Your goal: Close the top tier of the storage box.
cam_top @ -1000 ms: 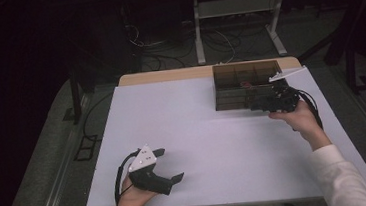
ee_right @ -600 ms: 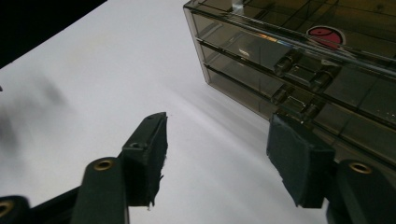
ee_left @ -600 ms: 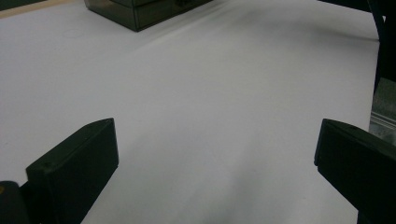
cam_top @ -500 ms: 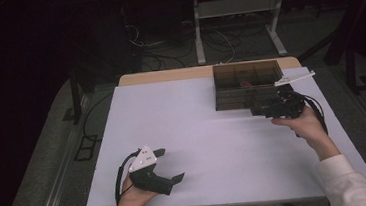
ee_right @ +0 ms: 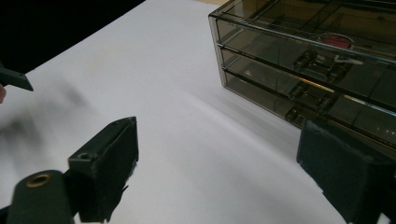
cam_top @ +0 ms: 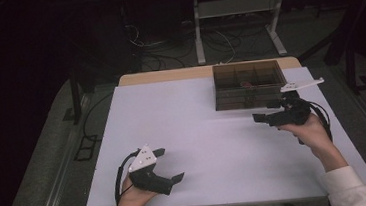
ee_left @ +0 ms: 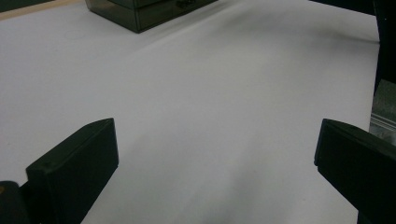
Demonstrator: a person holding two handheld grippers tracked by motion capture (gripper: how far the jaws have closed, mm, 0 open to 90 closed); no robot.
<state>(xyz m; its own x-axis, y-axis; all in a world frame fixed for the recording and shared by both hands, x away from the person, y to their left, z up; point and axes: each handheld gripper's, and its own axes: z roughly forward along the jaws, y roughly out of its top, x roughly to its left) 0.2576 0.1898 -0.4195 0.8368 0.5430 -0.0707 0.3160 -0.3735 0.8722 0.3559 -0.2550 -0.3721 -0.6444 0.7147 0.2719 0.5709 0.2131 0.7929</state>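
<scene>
moved: right gripper (cam_top: 265,118) has drawn back from the drawer box (cam_top: 248,84) toward the person, jaws just been opening, nothing between them
table (cam_top: 215,145): white; far edge runs into darkness
drawer box: smoked, far right; contents hard to make out
left gripper (cam_top: 169,164): near edge, jaws wide, empty
</scene>
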